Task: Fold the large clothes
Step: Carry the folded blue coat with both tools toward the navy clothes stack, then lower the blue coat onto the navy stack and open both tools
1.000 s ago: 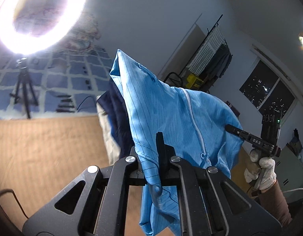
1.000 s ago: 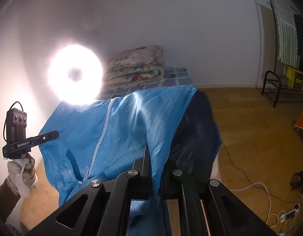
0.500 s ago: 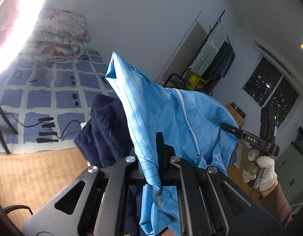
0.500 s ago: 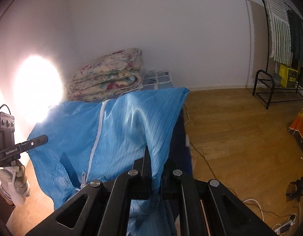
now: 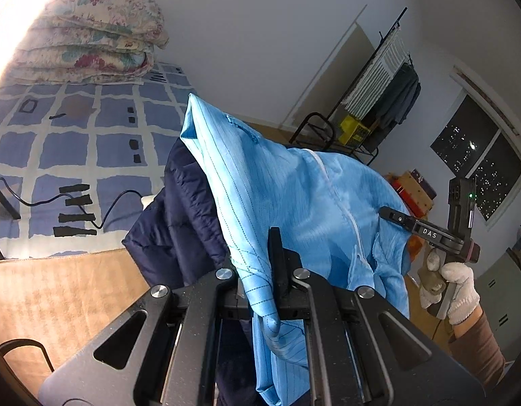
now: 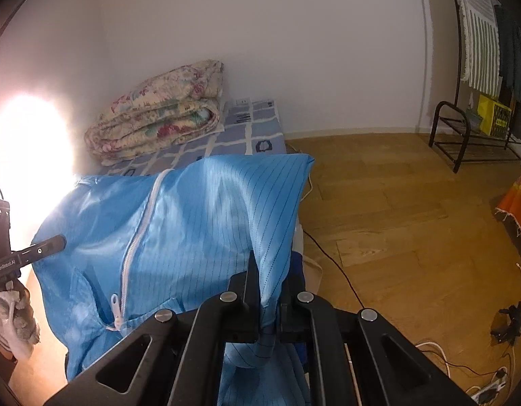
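blue garment (image 5: 294,203) stretched btwn both hand-held grippers, each clamped on it

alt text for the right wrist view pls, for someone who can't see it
The right gripper has its jaws shut on an edge of a light blue zip-front garment, held up and stretched toward the left gripper at the frame's left. Behind it are a folded floral quilt on a blue checked bedcover, and a wooden floor.

Glossy blue cloth garment (image 5: 294,203)
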`<act>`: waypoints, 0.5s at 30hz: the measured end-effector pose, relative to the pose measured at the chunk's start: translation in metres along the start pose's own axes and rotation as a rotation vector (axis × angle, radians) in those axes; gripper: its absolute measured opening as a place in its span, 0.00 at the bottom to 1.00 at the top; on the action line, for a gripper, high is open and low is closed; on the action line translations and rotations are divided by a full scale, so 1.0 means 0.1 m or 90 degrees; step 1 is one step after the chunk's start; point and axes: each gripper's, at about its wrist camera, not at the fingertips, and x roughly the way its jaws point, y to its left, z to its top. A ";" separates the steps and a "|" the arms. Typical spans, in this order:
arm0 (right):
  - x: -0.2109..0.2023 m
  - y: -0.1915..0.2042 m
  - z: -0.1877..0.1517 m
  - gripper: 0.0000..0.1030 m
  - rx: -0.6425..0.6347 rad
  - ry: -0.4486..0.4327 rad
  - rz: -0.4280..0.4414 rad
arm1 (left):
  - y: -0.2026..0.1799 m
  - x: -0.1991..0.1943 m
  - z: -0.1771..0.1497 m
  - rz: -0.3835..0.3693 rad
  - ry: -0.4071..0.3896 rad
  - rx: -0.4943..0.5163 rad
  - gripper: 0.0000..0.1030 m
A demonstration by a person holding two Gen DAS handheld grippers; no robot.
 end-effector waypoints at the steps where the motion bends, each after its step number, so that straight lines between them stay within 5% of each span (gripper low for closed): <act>1: 0.02 0.00 0.00 0.04 -0.001 0.004 -0.004 | -0.01 0.00 -0.01 0.004 0.001 0.003 0.04; 10: 0.15 -0.03 0.00 0.19 0.001 0.026 -0.060 | -0.03 -0.02 -0.05 0.015 0.016 0.006 0.10; 12: 0.16 -0.04 0.00 0.29 0.004 0.031 -0.084 | -0.02 -0.04 -0.07 0.021 0.018 0.005 0.22; 14: 0.15 -0.05 0.00 0.35 0.006 0.038 -0.113 | -0.01 -0.08 -0.09 0.027 0.015 -0.002 0.54; 15: 0.14 -0.06 -0.01 0.38 0.007 0.040 -0.117 | -0.01 -0.12 -0.10 0.029 0.010 -0.005 0.59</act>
